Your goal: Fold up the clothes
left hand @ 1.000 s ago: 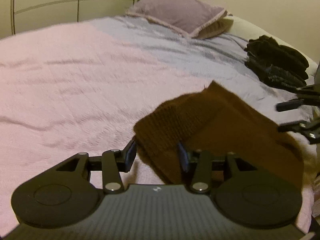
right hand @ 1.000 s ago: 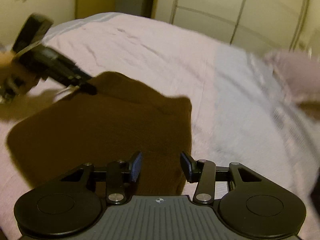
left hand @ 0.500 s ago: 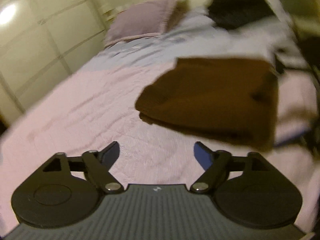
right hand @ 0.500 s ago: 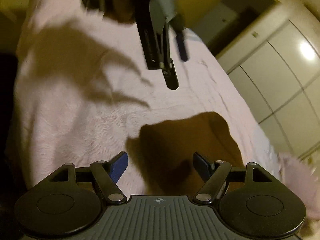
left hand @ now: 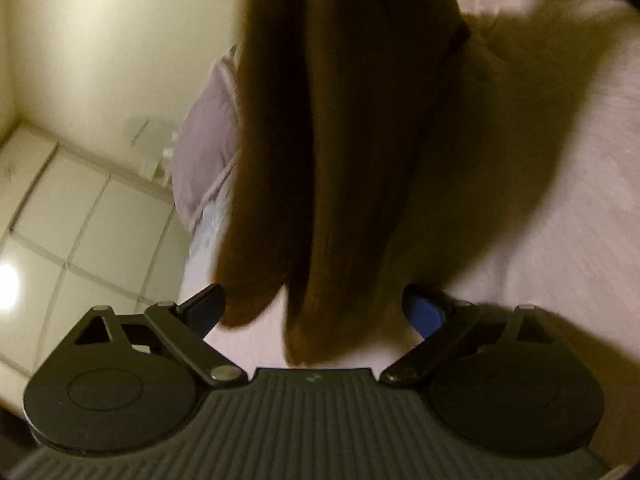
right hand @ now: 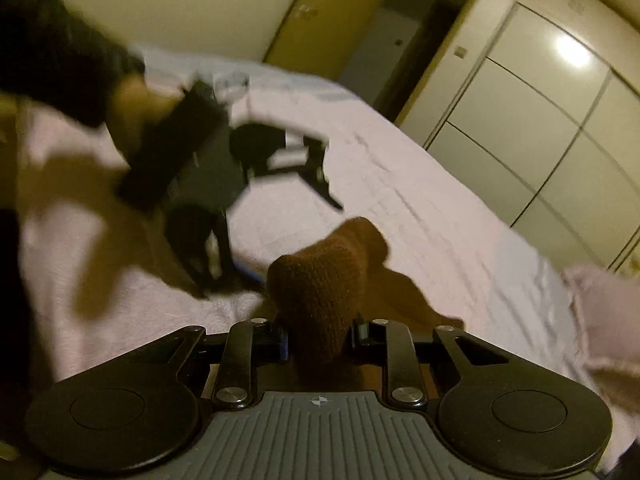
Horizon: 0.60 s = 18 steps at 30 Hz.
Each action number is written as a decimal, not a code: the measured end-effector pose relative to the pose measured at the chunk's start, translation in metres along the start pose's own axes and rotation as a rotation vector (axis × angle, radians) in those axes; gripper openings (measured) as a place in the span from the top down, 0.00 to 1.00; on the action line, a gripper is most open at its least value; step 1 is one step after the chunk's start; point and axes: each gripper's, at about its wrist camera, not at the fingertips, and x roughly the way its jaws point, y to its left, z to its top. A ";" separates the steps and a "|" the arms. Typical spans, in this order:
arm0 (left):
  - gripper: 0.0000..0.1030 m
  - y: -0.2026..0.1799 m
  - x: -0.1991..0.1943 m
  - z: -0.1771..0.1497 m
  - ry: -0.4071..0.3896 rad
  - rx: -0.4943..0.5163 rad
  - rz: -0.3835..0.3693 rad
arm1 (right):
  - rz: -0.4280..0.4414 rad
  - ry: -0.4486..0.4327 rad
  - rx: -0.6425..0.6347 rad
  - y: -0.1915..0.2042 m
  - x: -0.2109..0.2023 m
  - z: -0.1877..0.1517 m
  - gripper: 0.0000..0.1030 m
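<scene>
A folded brown knit garment [left hand: 340, 120] fills the middle of the rolled left wrist view, seen edge-on, its folded layers running toward me over the pink bedspread [left hand: 580, 200]. My left gripper [left hand: 312, 300] stands wide with its jaws opening; the garment's near end lies between the fingers and neither pad touches it. In the right wrist view a bunched end of the garment [right hand: 320, 280] rises from between the pads of my right gripper [right hand: 320, 340], whose jaws are closing and pressing on it. A person's hand [right hand: 136, 104] holds the blurred left gripper just left of the garment.
The bed [right hand: 400, 184] stretches away under the pink spread. A mauve pillow [left hand: 200, 152] lies at its head, also visible as a pink pillow [right hand: 600, 312] at the right edge. White wardrobe doors [right hand: 540, 120] and a dark doorway [right hand: 400, 48] stand beyond the bed.
The left gripper has rolled sharply, opened wide and come up to the garment's end. The right gripper opened, then closed on an end of the garment, which now stands bunched up.
</scene>
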 end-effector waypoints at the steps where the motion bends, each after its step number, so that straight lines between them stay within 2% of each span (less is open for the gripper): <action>1: 0.11 -0.003 0.006 0.006 -0.015 0.032 0.013 | 0.014 -0.002 0.004 -0.005 -0.012 -0.003 0.76; 2: 0.13 -0.005 0.011 0.013 -0.021 0.064 0.023 | 0.022 0.004 -0.007 -0.007 -0.021 -0.008 0.76; 4: 0.26 -0.011 0.018 0.025 -0.027 0.127 0.010 | 0.038 0.018 -0.029 -0.008 -0.040 -0.017 0.76; 6: 0.29 -0.016 0.016 0.031 -0.035 0.182 0.010 | 0.050 0.049 -0.043 -0.001 -0.048 -0.029 0.76; 9: 0.28 -0.024 0.007 0.038 -0.049 0.247 0.033 | 0.051 0.078 -0.085 0.011 -0.055 -0.044 0.76; 12: 0.19 -0.026 -0.005 0.040 -0.041 0.230 0.032 | 0.034 0.085 -0.141 0.023 -0.054 -0.056 0.76; 18: 0.15 -0.040 -0.018 0.042 -0.051 0.284 0.068 | -0.010 0.162 -0.510 0.067 -0.047 -0.074 0.76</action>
